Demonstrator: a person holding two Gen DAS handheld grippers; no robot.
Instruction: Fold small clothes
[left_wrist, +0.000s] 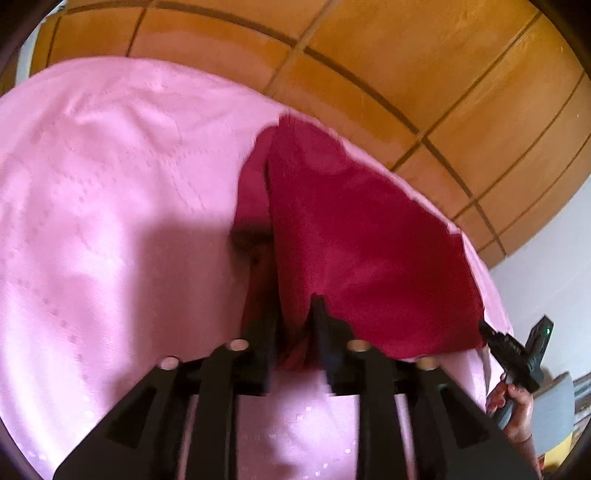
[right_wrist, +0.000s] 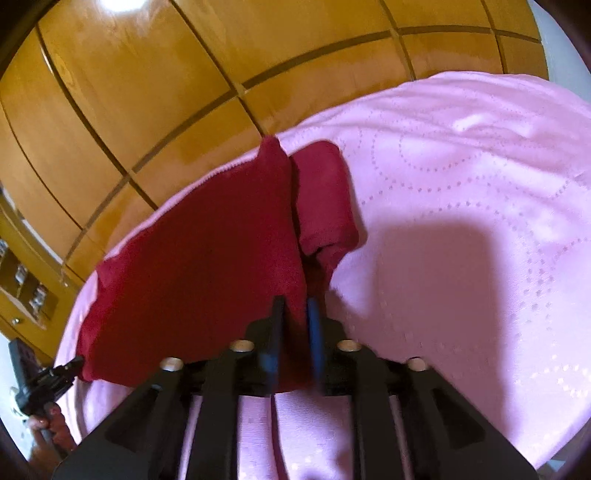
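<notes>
A dark red garment (left_wrist: 369, 240) lies on a pink quilted bedspread (left_wrist: 110, 184), one layer doubled over another along a crease. My left gripper (left_wrist: 291, 310) is shut on its near edge, and red cloth fills the gap between the black fingers. At the far right of this view the right gripper (left_wrist: 487, 330) pinches the other near corner. In the right wrist view the same garment (right_wrist: 203, 258) runs off to the left, with my right gripper (right_wrist: 295, 301) shut on its near edge. The left gripper (right_wrist: 74, 363) holds the far left corner there.
Glossy wooden panels (left_wrist: 406, 55) (right_wrist: 147, 74) rise behind the bed's far edge. The bedspread (right_wrist: 461, 184) stretches wide beside the garment. A person's hand (left_wrist: 517, 406) (right_wrist: 51, 417) holds each opposite gripper's handle. Shelving (right_wrist: 22, 280) stands at the far left.
</notes>
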